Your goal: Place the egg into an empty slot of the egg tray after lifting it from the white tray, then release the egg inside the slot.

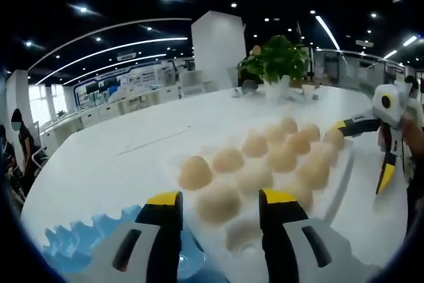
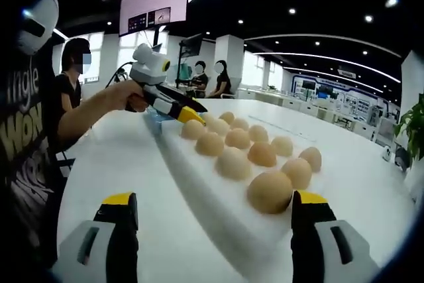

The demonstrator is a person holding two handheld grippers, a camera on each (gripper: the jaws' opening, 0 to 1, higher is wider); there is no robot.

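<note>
Both pairs of fingers stand apart with nothing between them. In the left gripper view the left gripper hangs just above the near end of the white tray, its yellow-tipped jaws framing the closest eggs without touching any, and a blue egg tray with peaked cups lies just beside that end at the lower left. In the right gripper view the right gripper faces the same tray from its opposite end, jaws spread wide, with the nearest egg lying just ahead and slightly right of centre. The eggs sit in rows on the white tray, on a round white table; none is lifted, so I judge the pick has not begun. Which gripper is meant to take an egg I cannot tell. An egg is light but brittle and smooth, so it should be taken across its widest part, with the jaws closing gently on opposite sides and only enough squeeze to stop it slipping; pinching near a tip would likely let it squirt out. Neighbouring eggs lie close, so the jaws need to slide down between them without knocking one. Whether any blue slot is already filled is hidden behind the left jaws.
</note>
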